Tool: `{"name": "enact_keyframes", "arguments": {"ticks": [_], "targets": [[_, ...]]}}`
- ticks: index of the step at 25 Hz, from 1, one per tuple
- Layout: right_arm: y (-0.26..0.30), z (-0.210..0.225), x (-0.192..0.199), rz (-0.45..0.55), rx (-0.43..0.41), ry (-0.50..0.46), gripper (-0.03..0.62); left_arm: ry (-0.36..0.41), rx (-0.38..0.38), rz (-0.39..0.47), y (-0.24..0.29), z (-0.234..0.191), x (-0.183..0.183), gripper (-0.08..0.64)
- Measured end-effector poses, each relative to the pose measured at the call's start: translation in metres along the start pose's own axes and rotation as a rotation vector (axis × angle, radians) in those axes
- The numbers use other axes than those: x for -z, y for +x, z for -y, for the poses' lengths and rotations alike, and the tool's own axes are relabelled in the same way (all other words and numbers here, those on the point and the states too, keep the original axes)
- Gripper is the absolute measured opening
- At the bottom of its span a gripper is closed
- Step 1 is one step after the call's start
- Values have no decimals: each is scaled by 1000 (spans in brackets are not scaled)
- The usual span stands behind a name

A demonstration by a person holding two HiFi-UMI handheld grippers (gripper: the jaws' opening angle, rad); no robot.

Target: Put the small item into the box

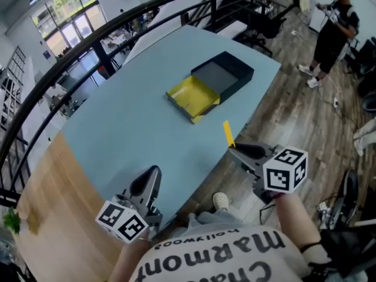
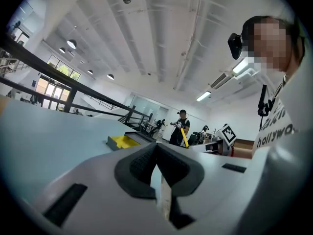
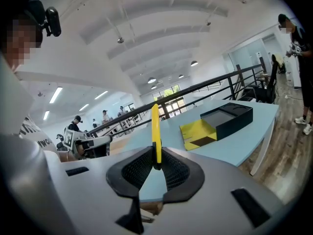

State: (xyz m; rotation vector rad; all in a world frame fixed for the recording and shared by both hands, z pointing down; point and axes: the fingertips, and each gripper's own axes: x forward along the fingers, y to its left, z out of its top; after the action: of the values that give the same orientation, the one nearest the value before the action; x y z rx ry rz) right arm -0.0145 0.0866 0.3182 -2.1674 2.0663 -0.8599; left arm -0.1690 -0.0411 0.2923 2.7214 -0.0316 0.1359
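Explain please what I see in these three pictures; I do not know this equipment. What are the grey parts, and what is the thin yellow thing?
There is no robot: a person holds a two-jaw gripper in each hand. The head view looks down from a camera on the person's head; each gripper view comes from a camera riding on that gripper, so the grey parts are its jaws. On the light blue table lie an open black box and a yellow tray against it. The right gripper pinches a thin yellow strip. The left gripper is shut and empty.
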Motion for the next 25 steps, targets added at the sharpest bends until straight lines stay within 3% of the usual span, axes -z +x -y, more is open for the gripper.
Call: {"name": "enact_keyframes", "arguments": {"ticks": [5, 13, 25], "targets": [[18, 37, -26, -23, -35, -37, 75, -44, -61, 34, 41, -16, -10, 2], [35, 110, -51, -89, -67, -37, 74, -47, -109, 49, 122, -22, -18, 2], [64, 145, -56, -176, -206, -86, 74, -116, -227, 98, 160, -31, -1, 2]]}}
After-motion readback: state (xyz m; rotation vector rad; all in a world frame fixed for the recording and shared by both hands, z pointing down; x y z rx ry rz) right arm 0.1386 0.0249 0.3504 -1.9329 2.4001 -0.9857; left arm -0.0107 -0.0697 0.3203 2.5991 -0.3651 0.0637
